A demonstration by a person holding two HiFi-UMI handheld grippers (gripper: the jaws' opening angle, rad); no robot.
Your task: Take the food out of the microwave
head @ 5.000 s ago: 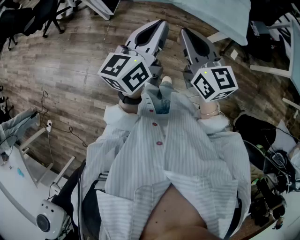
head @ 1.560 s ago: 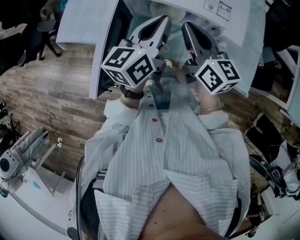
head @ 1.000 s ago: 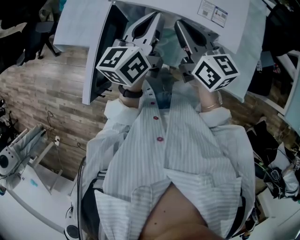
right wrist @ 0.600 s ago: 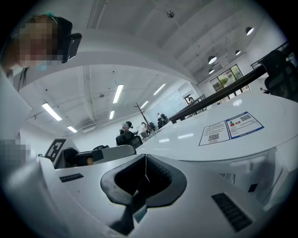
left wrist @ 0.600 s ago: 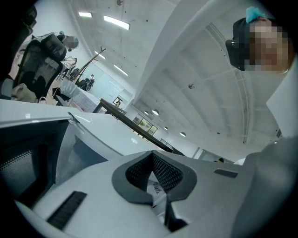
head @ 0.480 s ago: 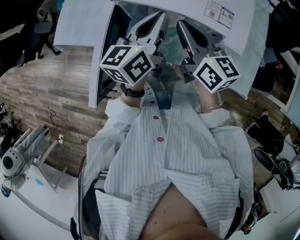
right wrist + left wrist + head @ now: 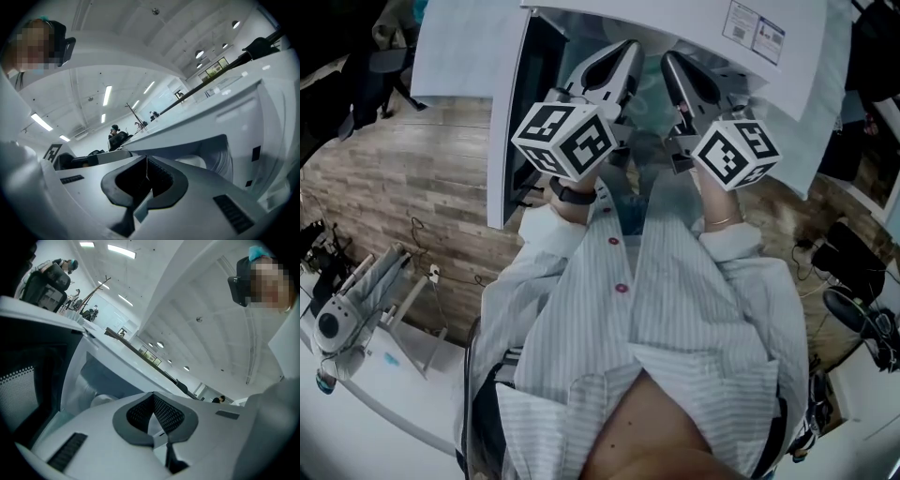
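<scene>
Head view: open microwave [image 7: 750, 42], a pale rounded item [image 7: 101, 400] inside. My left gripper [image 7: 627, 47] and right gripper [image 7: 668, 59] face it side by side, jaws pressed together, empty.

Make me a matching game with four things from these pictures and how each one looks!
Things:
1. microwave door
2. left tongs
3. floor
4. shirt

Looks:
A. striped
B. swung open
C. brown wood planks
D. shut, holding nothing

Pairs: 1-B, 2-D, 3-C, 4-A
</scene>
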